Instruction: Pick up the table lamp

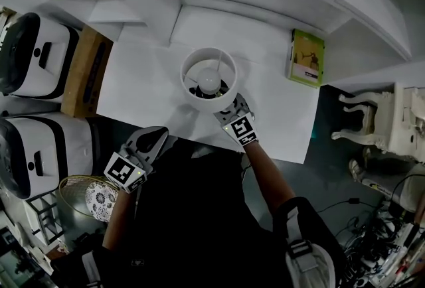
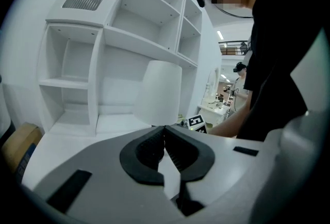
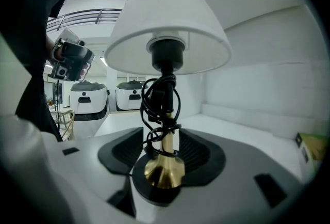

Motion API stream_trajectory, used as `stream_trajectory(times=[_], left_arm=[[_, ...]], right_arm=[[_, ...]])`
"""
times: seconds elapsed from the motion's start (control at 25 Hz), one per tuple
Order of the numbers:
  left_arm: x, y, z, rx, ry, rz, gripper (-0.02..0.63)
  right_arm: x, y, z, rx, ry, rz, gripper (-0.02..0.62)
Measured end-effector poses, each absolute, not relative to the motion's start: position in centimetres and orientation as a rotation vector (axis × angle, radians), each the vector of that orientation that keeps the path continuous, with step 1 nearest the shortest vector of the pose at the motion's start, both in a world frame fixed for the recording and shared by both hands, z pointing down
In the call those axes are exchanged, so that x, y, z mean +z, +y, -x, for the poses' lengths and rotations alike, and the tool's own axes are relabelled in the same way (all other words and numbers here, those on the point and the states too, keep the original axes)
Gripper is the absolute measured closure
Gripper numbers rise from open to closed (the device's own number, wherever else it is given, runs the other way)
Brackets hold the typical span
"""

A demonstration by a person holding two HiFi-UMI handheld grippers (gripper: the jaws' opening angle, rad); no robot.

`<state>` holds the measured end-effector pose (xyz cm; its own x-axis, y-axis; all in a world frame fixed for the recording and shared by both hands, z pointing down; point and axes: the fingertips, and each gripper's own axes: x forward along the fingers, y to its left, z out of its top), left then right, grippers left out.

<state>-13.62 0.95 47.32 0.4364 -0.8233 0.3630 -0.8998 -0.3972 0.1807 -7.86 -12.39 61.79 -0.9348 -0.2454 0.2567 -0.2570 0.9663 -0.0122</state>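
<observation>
The table lamp point(image 1: 209, 77) stands upright on the white table point(image 1: 143, 91), its white shade point(image 3: 167, 21) over a brass stem point(image 3: 166, 152) wound with black cord, on a black round base. My right gripper point(image 1: 230, 105) sits at the lamp's near side. In the right gripper view the stem stands between the pads of this gripper point(image 3: 164, 138) with a gap on each side, so it is open. My left gripper point(image 1: 158, 136) hangs off the table's front left edge, apart from the lamp. Its jaws point(image 2: 165, 132) are shut with nothing between them, and the shade point(image 2: 160, 91) shows beyond them.
A green box point(image 1: 306, 58) lies at the table's right back. White shelving point(image 2: 129, 37) rises behind the table. A cardboard box point(image 1: 85, 71) and two white machines point(image 1: 33, 54) stand to the left, a wicker basket point(image 1: 74, 188) below them. A white ornate side table point(image 1: 372, 117) is at right.
</observation>
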Motion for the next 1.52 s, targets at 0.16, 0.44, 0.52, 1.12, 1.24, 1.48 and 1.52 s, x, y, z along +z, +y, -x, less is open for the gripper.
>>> stream_trajectory(times=[0.16, 0.44, 0.52, 1.12, 1.24, 1.48, 1.52], left_arm=[[47.2, 0.4, 14.0, 0.3, -1.47, -2.359, 0.594], [47.6, 0.5, 14.3, 0.311, -1.483, -2.354, 0.594], [47.9, 1.2, 14.8, 0.326, -1.5, -2.333, 0.594], [49.1, 3.4, 15.9, 0.38, -1.482, -2.312, 0.594], [49.0, 3.5, 15.7, 0.385, -1.468, -2.317, 0.594], [48.8, 3.5, 16.1, 0.363, -1.473, -2.322, 0.594], [48.7, 3.5, 16.1, 0.359, -1.473, -2.325, 0.594]], right_arm=[[62.1, -12.8, 8.6, 0.058, -2.874, -0.365, 0.362], [63.0, -13.2, 11.0, 0.066, -2.89, -0.292, 0.334], [63.2, -13.3, 11.8, 0.053, -2.897, -0.282, 0.334], [61.3, -13.8, 12.3, 0.074, -2.973, -0.342, 0.449], [61.0, -13.3, 12.3, 0.064, -2.977, -0.339, 0.459], [60.1, -12.2, 12.6, 0.077, -2.981, -0.322, 0.466], [59.9, -12.1, 12.6, 0.08, -2.983, -0.318, 0.466]])
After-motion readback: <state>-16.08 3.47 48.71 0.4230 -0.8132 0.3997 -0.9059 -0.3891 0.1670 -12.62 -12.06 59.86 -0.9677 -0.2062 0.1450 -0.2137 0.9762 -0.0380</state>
